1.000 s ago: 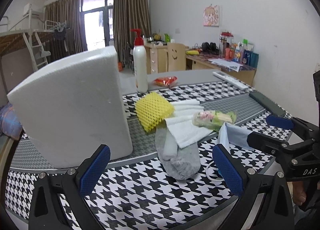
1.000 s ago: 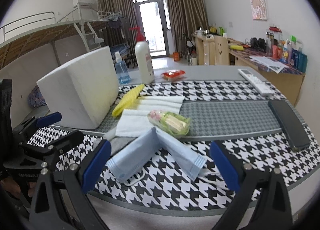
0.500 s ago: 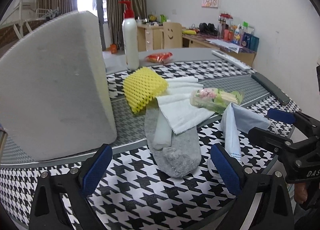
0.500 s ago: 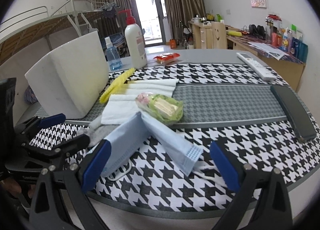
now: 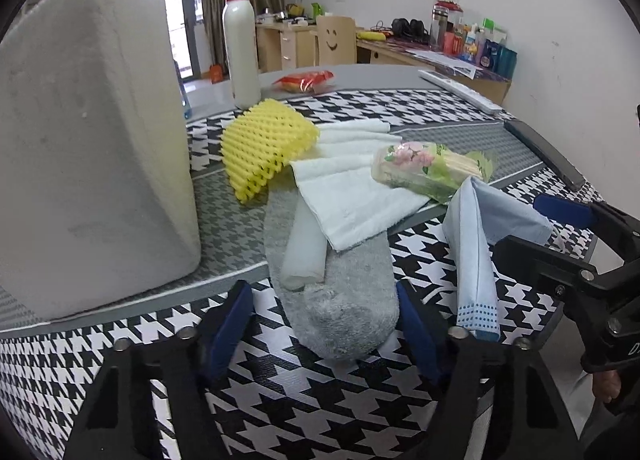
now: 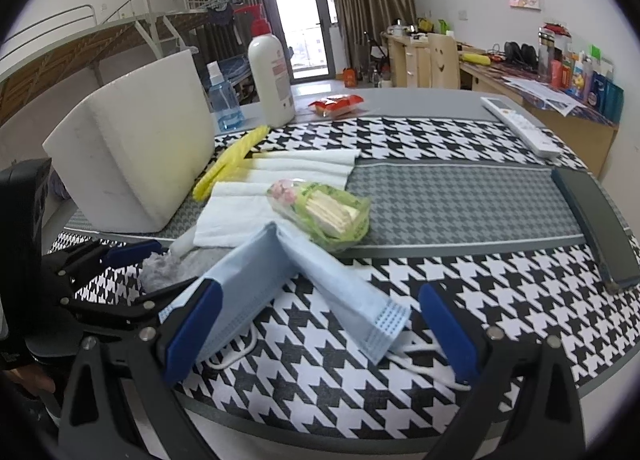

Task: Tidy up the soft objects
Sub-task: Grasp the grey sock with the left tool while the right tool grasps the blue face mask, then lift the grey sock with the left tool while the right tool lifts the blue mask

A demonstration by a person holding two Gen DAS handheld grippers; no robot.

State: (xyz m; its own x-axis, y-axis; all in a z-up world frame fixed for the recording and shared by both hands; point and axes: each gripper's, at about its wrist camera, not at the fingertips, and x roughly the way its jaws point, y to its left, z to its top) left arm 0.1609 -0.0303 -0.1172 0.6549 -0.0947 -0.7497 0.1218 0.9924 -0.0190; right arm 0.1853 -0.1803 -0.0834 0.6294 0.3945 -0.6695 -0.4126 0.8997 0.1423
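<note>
Left gripper (image 5: pixel 324 324) is closing around the grey sock (image 5: pixel 340 300), pads not touching yet. It's floppy, so pinch the toe. Right gripper (image 6: pixel 320 324) is spread.

Foam block (image 5: pixel 92 147) stands on counter (image 5: pixel 320 400) at left. Mesh sleeve (image 5: pixel 264 151) just right of it, w/ pump bottle (image 5: pixel 240 43) behind. Towels (image 5: pixel 352 179) right of sleeve, overlapping sock (image 5: pixel 340 292). Tissue pack (image 5: pixel 428 167) on towels' right edge. Face mask (image 6: pixel 304 280) right of sock, in front of pack. Remote (image 6: pixel 520 125) far right, behind flat case (image 6: pixel 596 215).
</note>
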